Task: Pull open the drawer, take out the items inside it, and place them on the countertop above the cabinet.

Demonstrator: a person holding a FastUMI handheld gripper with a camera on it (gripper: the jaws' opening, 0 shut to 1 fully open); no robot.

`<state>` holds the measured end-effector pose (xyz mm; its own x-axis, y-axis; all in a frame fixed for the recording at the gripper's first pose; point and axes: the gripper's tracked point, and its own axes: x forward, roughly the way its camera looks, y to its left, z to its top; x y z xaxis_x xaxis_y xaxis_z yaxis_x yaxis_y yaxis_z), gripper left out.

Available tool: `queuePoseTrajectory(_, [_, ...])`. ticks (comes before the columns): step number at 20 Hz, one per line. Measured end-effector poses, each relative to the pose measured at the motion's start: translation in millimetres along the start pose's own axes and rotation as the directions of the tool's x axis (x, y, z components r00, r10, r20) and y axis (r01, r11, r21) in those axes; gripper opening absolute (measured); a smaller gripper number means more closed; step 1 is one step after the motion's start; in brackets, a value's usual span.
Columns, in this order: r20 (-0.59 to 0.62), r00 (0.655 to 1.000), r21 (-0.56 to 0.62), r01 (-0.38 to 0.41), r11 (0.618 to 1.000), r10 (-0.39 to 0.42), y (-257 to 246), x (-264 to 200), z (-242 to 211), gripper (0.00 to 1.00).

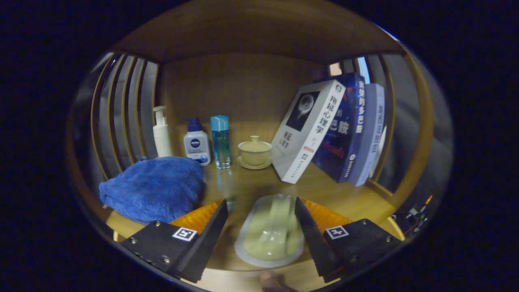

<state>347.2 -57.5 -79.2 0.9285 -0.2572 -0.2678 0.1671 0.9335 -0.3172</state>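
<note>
A pale green moulded item on a white backing (271, 233) lies on the wooden countertop (243, 182), between my gripper's fingers. My gripper (261, 200) is open: a gap shows between the left finger and the item, while the right finger runs close along its edge. A crumpled blue towel (154, 188) rests on the countertop just left of the left finger.
Along the back stand a white pump bottle (162, 134), a white bottle with a blue cap (196, 144), a clear blue bottle (220, 142) and a lidded cup on a saucer (254, 152). Three books (308, 129) lean at the right. Slatted sides close both ends.
</note>
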Motion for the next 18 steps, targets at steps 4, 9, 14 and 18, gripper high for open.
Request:
queuePoseTrajectory(4, [0.092, 0.996, -0.066, -0.006, 0.998, 0.012, -11.1, -39.8, 18.0, 0.99])
queuePoseTrajectory(9, [0.143, 0.989, -0.034, -0.026, 0.999, 0.031, -25.8, -107.8, 25.7, 0.99])
queuePoseTrajectory(14, [0.202, 0.975, 0.018, -0.096, 0.995, 0.091, -30.1, -192.0, -4.2, 0.99])
queuePoseTrajectory(18, [0.247, 0.962, -0.019, -0.115, 0.993, 0.116, -31.9, -250.9, -55.8, 0.99])
